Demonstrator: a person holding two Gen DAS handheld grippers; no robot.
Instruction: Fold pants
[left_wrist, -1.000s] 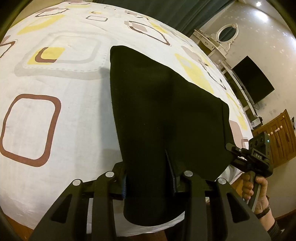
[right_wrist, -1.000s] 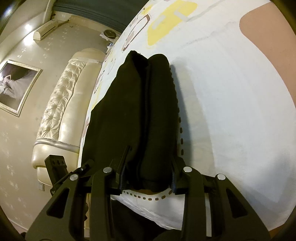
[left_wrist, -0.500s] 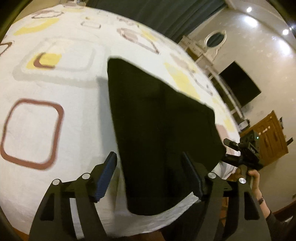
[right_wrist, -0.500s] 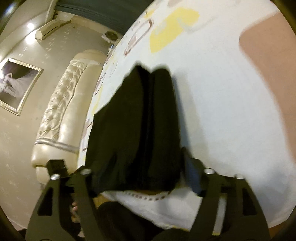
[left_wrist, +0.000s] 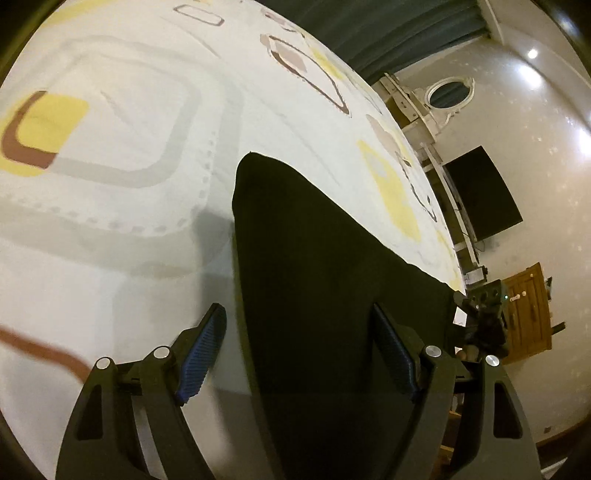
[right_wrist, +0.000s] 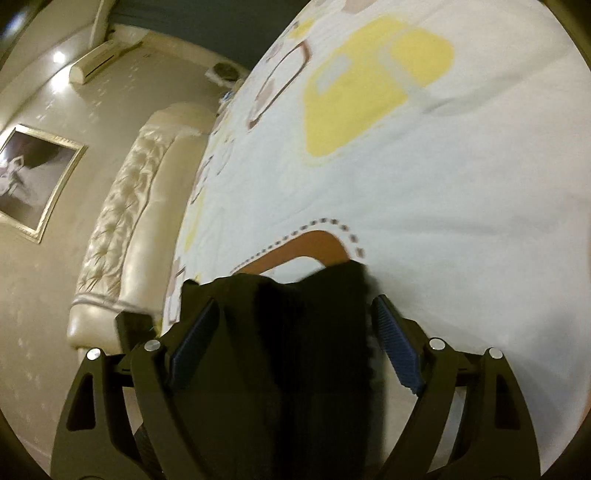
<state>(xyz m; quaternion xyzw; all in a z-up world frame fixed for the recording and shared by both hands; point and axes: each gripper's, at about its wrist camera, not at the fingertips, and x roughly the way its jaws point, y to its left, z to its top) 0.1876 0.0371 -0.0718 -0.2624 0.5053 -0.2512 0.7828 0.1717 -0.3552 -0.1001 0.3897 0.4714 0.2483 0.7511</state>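
Note:
Black folded pants (left_wrist: 317, 280) lie flat on the white patterned bed sheet (left_wrist: 122, 258). My left gripper (left_wrist: 297, 310) hovers over their near left edge. Its jaws are opening; the left pad (left_wrist: 201, 354) is over bare sheet, the right pad (left_wrist: 391, 354) is over the cloth, and neither presses on it. In the right wrist view the pants (right_wrist: 295, 332) show bunched folds between the fingers of my right gripper (right_wrist: 295, 304), which is open, its blue pads clear of the cloth. Each gripper shows in the other's view: right gripper (left_wrist: 484, 317), left gripper (right_wrist: 129, 325).
The sheet carries yellow and brown squares and spreads wide beyond the pants. A cream tufted headboard (right_wrist: 122, 221) and a framed picture (right_wrist: 33, 184) stand left. A dark screen (left_wrist: 480, 195), a round mirror (left_wrist: 448, 92) and a wooden cabinet (left_wrist: 528, 310) are past the bed's right edge.
Both grippers were shut on the near edge of the pants and have let go, jaws now wide. Both have moved forward, so the pants sit lower in each view.

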